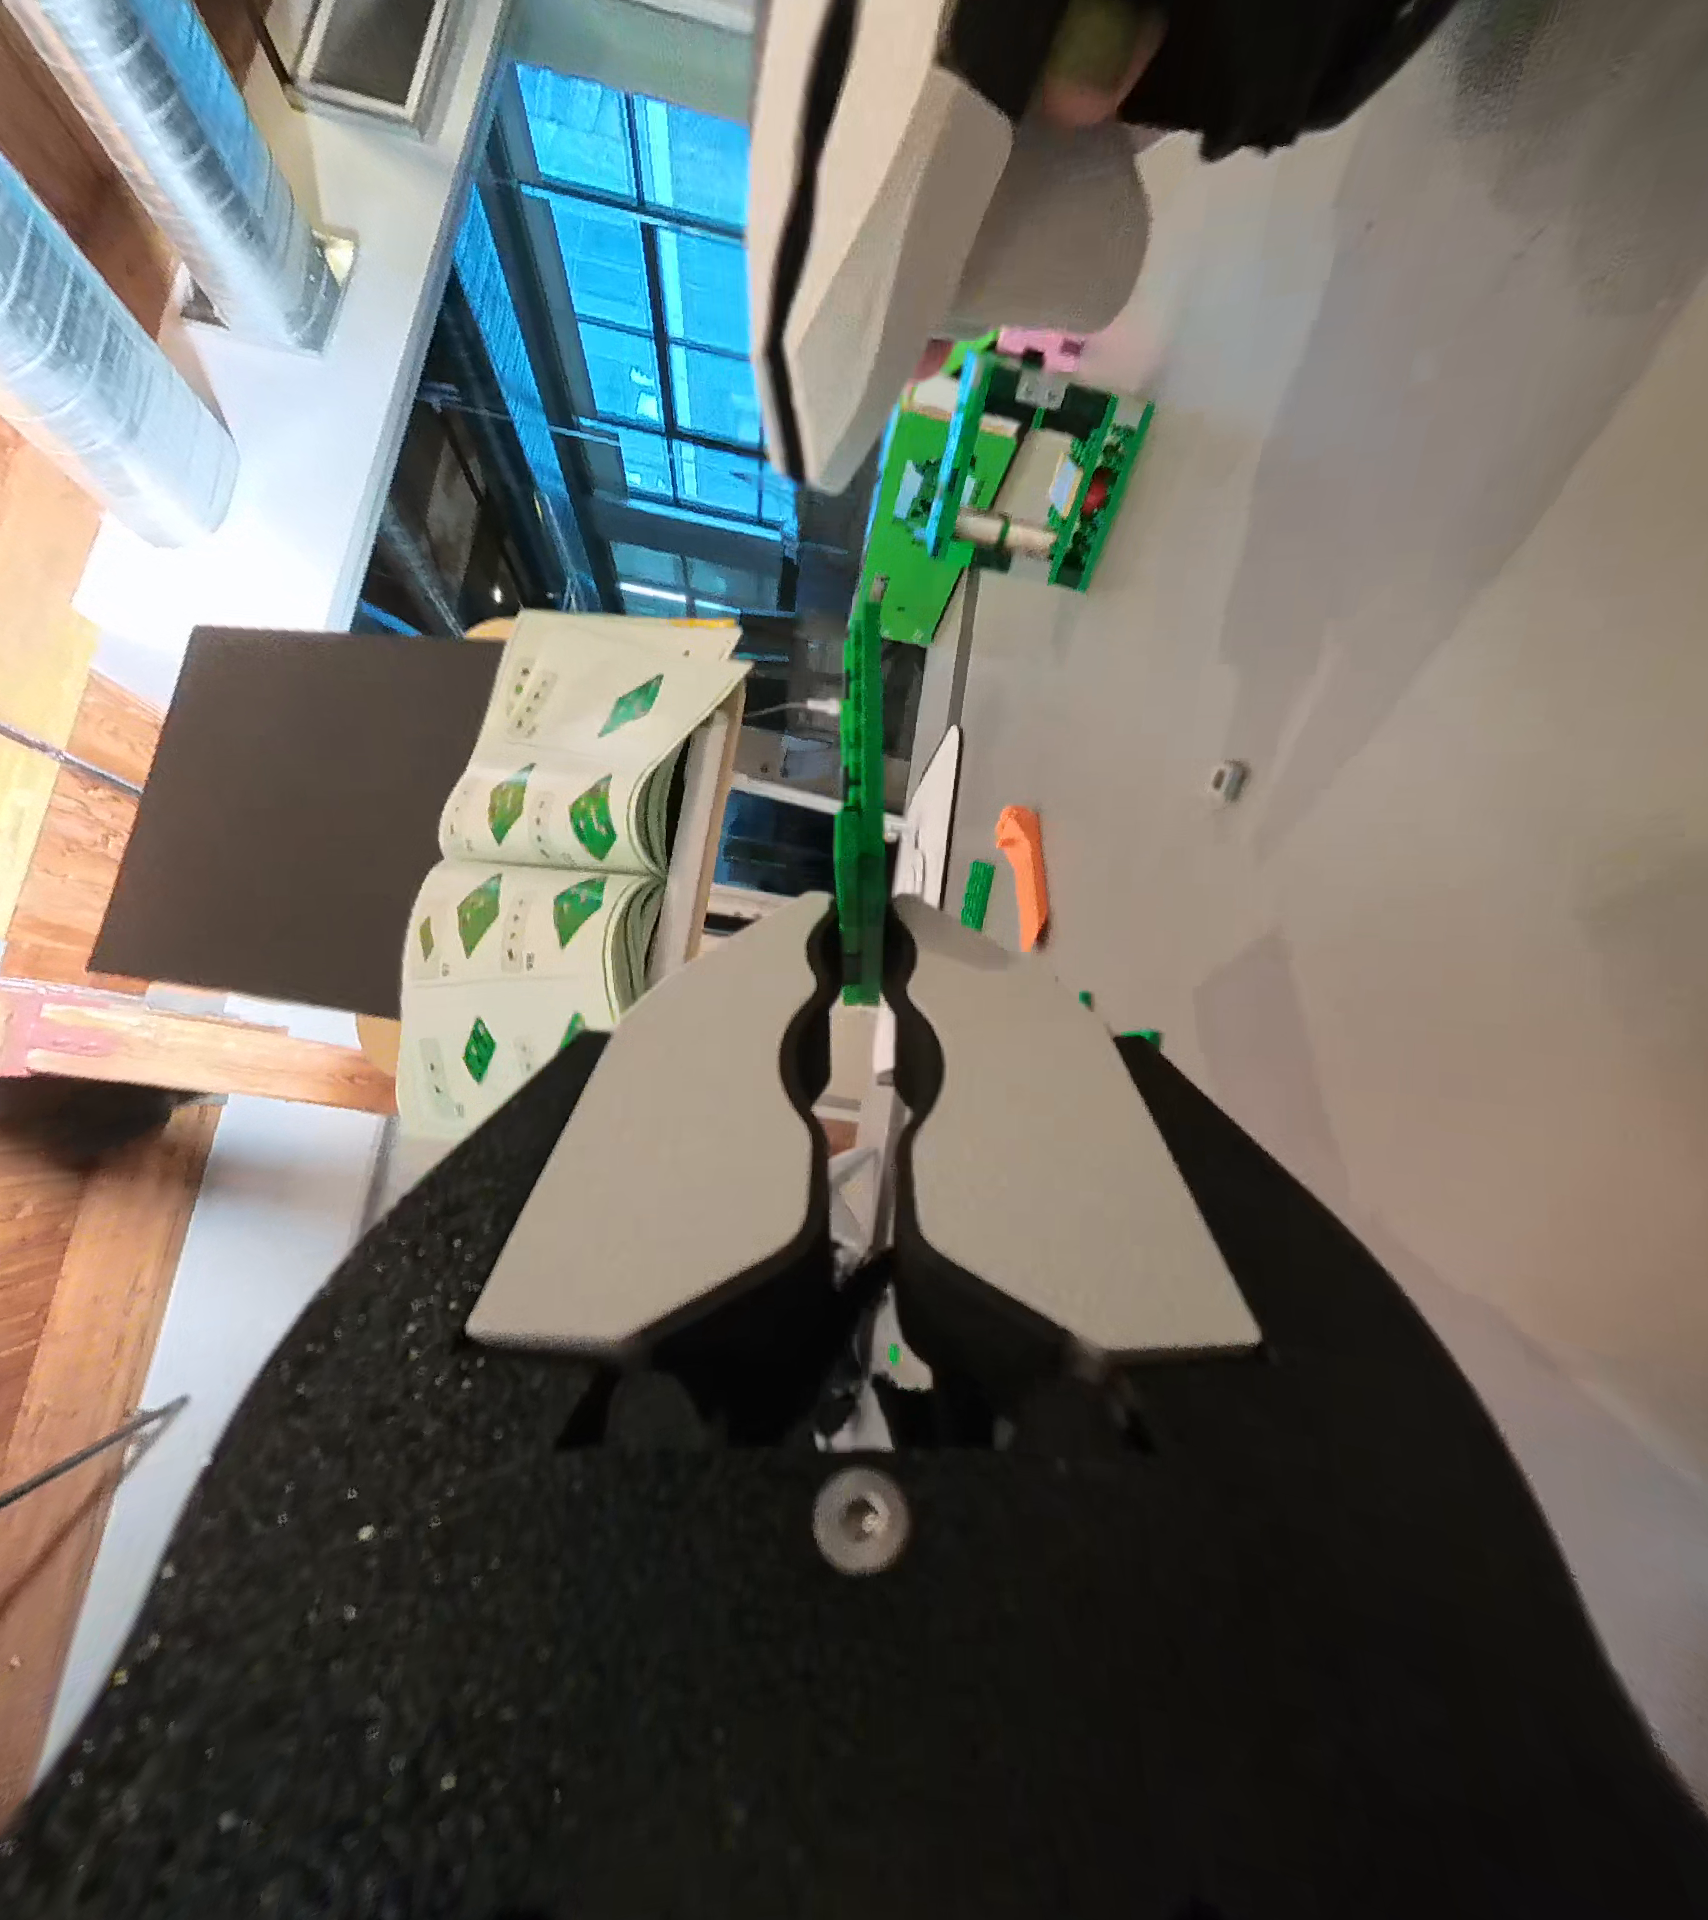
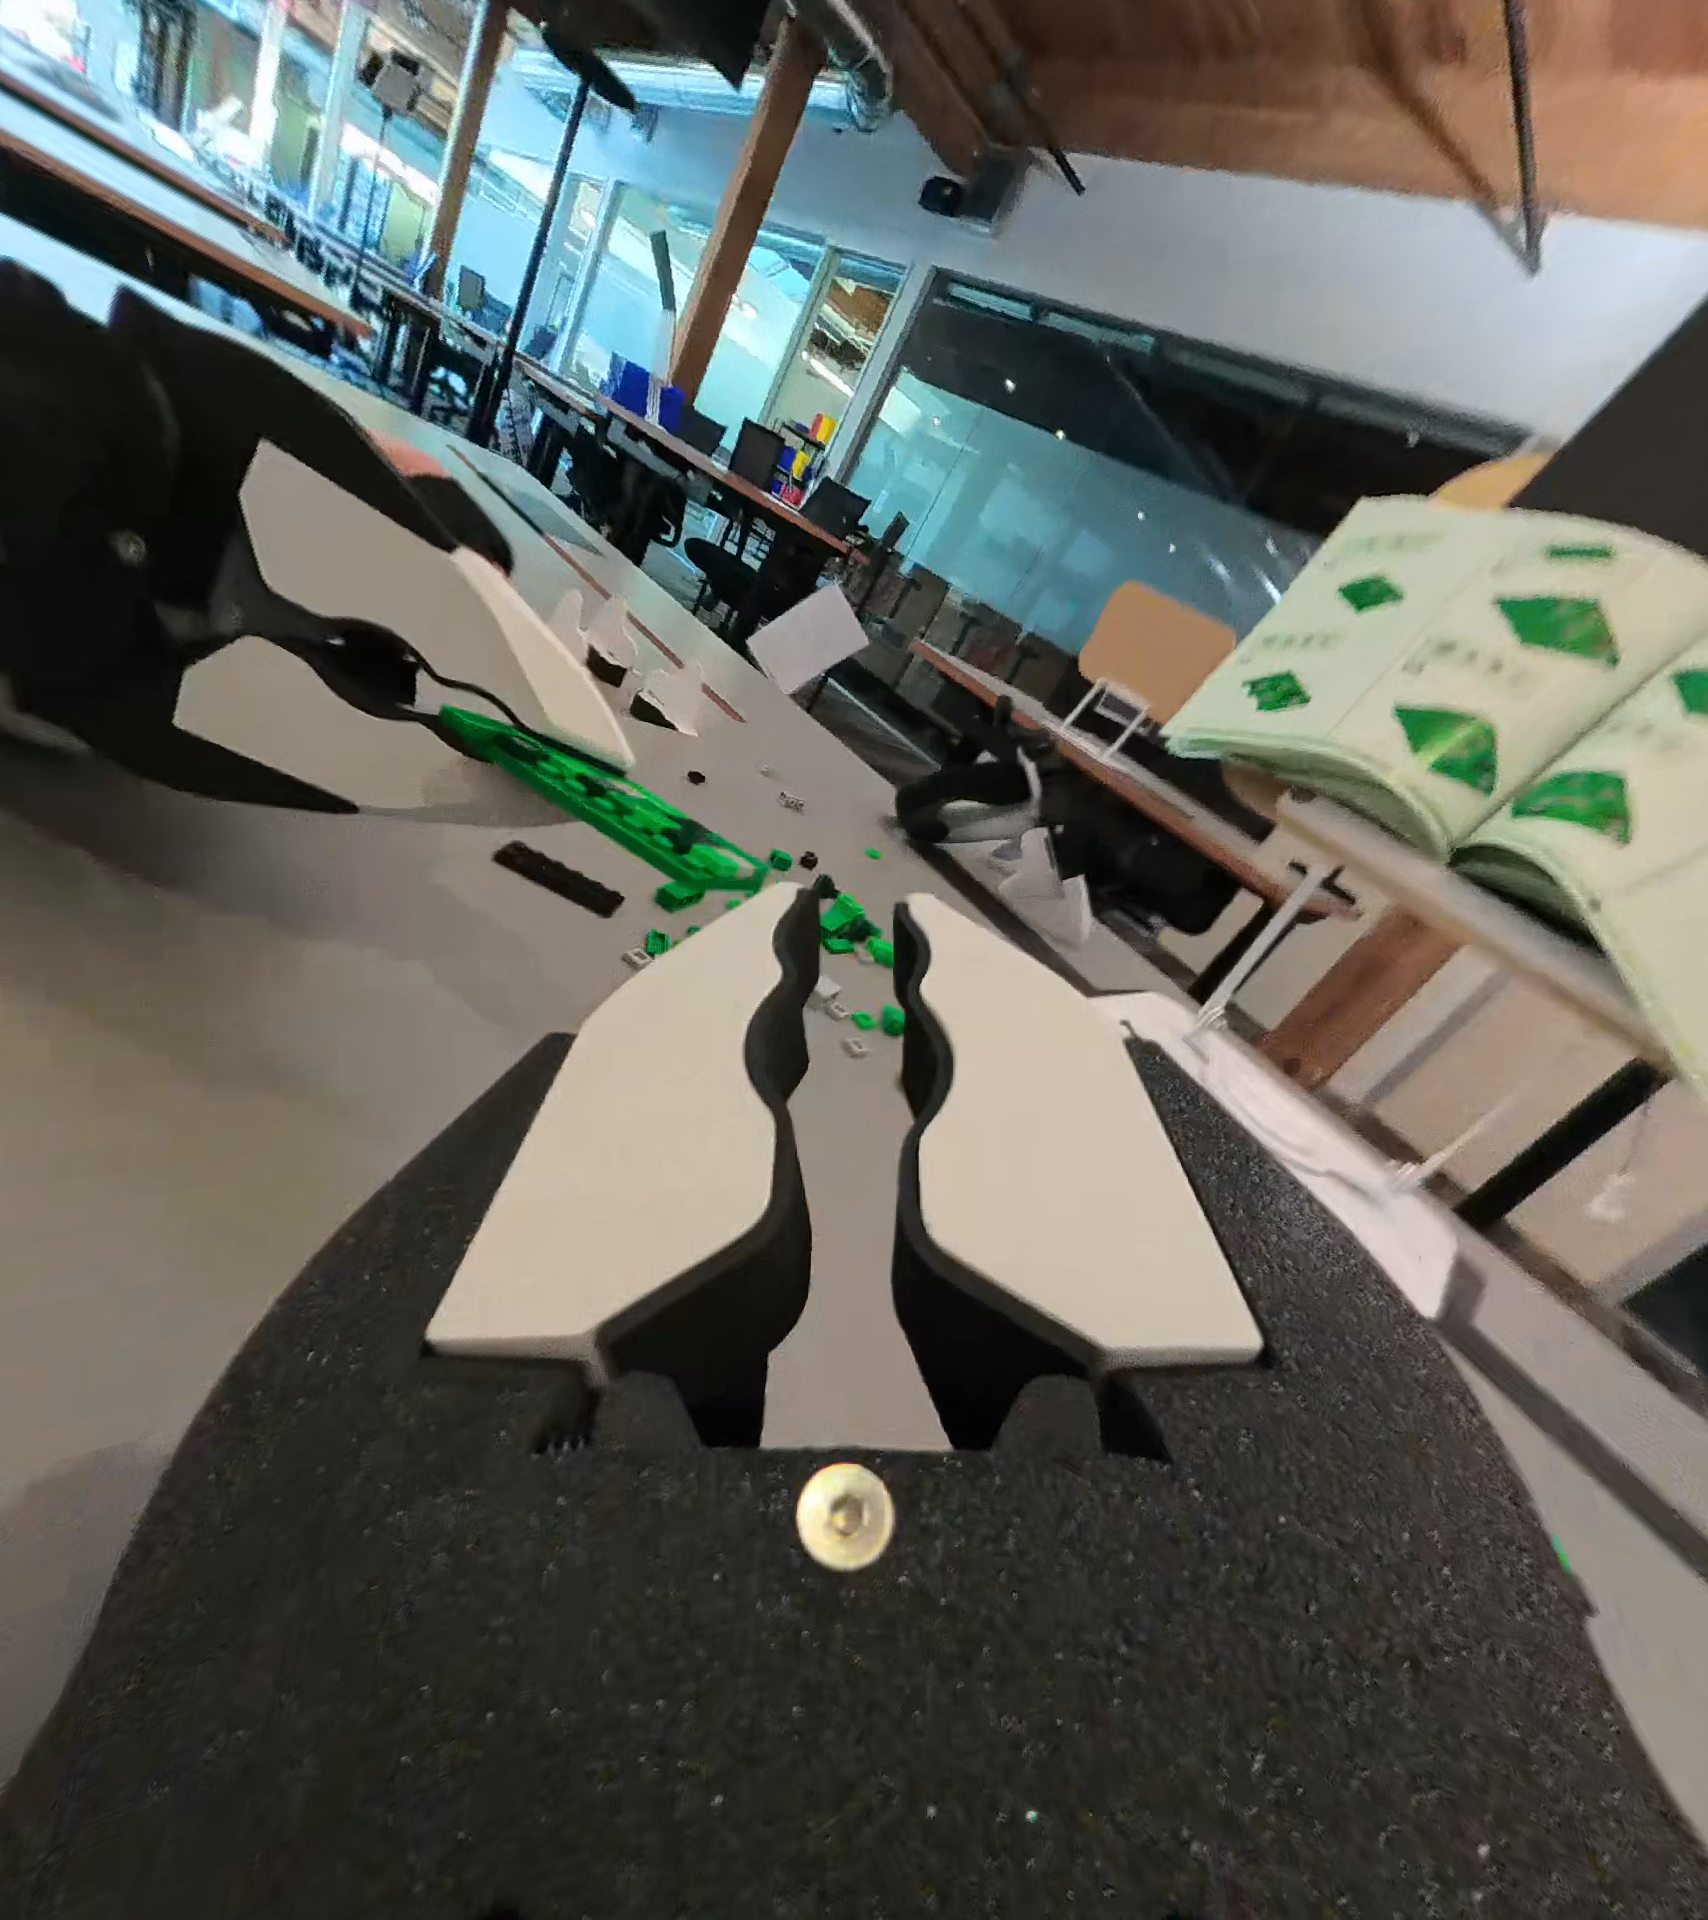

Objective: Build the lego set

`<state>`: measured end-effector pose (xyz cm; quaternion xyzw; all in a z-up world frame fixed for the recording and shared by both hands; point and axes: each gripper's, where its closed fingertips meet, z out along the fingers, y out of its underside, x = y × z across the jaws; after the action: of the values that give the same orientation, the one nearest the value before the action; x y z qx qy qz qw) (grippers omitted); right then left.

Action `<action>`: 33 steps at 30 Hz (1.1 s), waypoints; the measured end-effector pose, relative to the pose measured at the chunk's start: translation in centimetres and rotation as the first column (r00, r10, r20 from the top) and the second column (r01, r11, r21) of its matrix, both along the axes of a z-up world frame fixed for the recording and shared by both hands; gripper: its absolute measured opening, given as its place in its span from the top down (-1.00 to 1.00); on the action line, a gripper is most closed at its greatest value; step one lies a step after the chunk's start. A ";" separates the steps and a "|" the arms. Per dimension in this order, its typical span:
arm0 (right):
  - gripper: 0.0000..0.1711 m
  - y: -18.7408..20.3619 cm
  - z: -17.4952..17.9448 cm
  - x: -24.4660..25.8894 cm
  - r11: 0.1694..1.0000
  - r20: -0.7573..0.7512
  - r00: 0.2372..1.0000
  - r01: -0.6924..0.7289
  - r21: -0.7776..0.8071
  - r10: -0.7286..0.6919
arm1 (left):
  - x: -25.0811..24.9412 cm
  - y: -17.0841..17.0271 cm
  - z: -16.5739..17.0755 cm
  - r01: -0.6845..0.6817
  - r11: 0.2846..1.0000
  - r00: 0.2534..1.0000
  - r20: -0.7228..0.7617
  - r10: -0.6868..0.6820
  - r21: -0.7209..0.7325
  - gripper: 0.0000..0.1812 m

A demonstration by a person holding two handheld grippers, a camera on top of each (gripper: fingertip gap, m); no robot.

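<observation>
While the left gripper (image 1: pixel 865 940) pinches the green plate assembly (image 1: pixel 860 790) edge-on, these points carry the risk:

Left grip: jaws nearly closed on the thin edge of the plate assembly, which runs off toward twelve o'clock in the left wrist view; so narrow a purchase could let it pivot or slip if pressed from the side.

Right gripper (image 2: pixel 855 914): jaws part-open and empty, hanging low over the grey table (image 2: pixel 154 1091).

Loose pieces: small green bricks (image 2: pixel 845 925) lie scattered just past its tips at twelve o'clock; a careless sweep could knock them about.

Black plate (image 2: pixel 559 878): lies at ten o'clock in the right wrist view, beside the assembly's far end.

Finished section (image 1: pixel 1016 488): stands on the table at one o'clock in the left wrist view, close to the right gripper's body; a swing might bump it.

Instruction booklet (image 2: pixel 1515 707): propped open at two o'clock, well apart.

Blur: both views smear, so exact contact is hard to judge.
</observation>
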<state>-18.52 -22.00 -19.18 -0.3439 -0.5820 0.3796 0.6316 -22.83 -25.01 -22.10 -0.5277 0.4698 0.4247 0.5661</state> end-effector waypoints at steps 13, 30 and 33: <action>0.94 3.6 0.5 0.2 0.923 -0.080 0.997 -0.027 -0.384 -0.005 | -2.5 0.1 0.0 -0.074 0.997 0.995 0.069 0.073 0.002 0.94; 0.41 3.0 3.4 0.2 0.928 -0.119 0.992 -0.003 -0.372 -0.044 | -2.9 0.2 0.1 -0.092 0.996 0.994 0.062 0.092 0.002 0.94; 0.30 1.6 7.4 0.9 0.924 -0.215 0.974 -0.020 -0.381 -0.067 | -2.9 0.2 0.3 -0.091 0.996 0.994 0.058 0.091 0.004 0.94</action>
<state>-17.63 -20.38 -11.78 -0.4219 -0.4182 0.5138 0.6190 -25.72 -24.77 -21.84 -0.5586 0.4273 0.4362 0.5614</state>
